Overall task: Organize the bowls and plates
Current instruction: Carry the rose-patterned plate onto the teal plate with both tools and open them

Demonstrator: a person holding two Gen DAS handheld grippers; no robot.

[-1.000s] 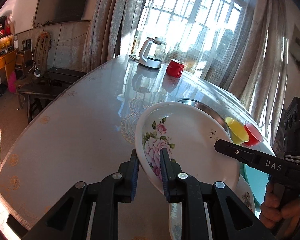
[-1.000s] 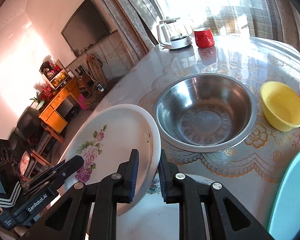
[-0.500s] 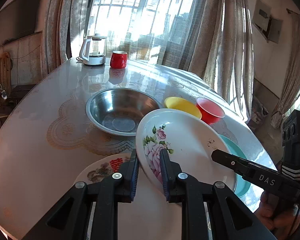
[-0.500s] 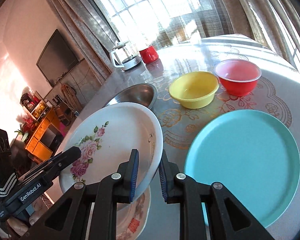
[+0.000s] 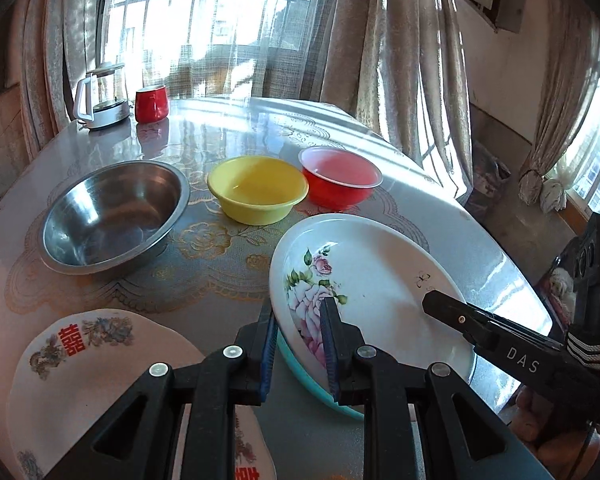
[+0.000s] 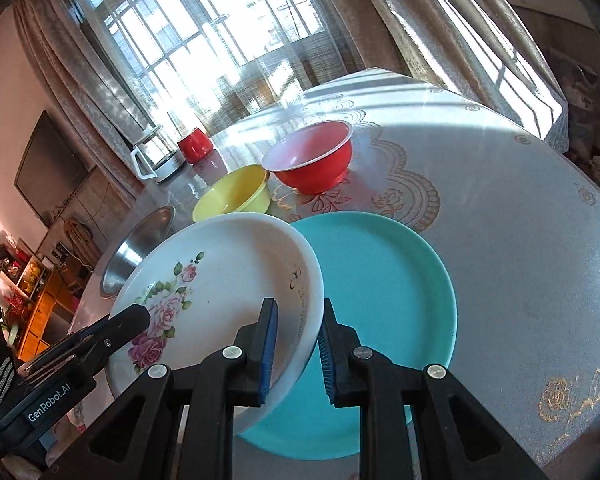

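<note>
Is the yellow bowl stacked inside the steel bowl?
No, the yellow bowl sits on the table beside the empty steel bowl.

Strong daylight is streaming through the window [image 5: 204, 28] and curtains [image 6: 452, 28], blowing out the panes and glaring off the table [image 5: 236, 120]. Fisheye distortion is bending the edges; the corners are vignetting black. Both views are staying sharp.

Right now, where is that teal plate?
The teal plate lies flat on the table, in front of the red bowl, partly beneath the rose plate that both grippers hold over its left side.
</note>
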